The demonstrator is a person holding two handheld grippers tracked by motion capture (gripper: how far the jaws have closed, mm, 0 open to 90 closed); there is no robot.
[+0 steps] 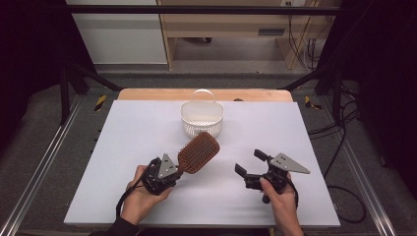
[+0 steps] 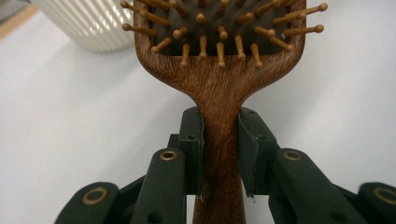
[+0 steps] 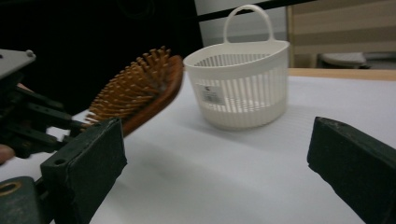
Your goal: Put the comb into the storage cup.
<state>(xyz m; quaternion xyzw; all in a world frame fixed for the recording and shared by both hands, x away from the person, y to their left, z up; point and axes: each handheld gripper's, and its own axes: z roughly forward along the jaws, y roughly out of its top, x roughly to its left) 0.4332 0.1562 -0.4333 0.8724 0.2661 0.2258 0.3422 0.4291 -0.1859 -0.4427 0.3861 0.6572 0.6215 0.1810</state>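
High view. Your left gripper [image 1: 178, 166], held in your left hand [image 1: 140, 196] near the front edge of the white rectangular table [image 1: 123, 147], is clamped on the handle of a brown wooden paddle hairbrush with tan wooden pins [image 1: 198, 152]. The brush head points away from you and to the right, toward a white slotted plastic basket with a loop handle [image 1: 202, 118] that stands upright at the far middle of the table. Brush head and basket lie near each other, apart. Whether the head rests on the table or is lifted off it cannot be told from here.

Left gripper view. The two black jaws press the narrow neck of the handle from either side, just below where the wood widens into the paddle. The pinned face of the hairbrush [image 2: 219, 70] is turned toward the camera. The ribbed wall of the basket [image 2: 88, 23] appears at upper left, beyond the head.

Right gripper view. Your right gripper [image 3: 217, 168] has its jaws spread wide with nothing between them, only bare table. Past them you see the basket [image 3: 240, 88] upright, and the hairbrush [image 3: 135, 88] tilted with its pins facing up and left, its head raised above the table surface. In the high view this gripper [image 1: 252, 164] sits in your right hand [image 1: 282, 204], well to the right of the brush.
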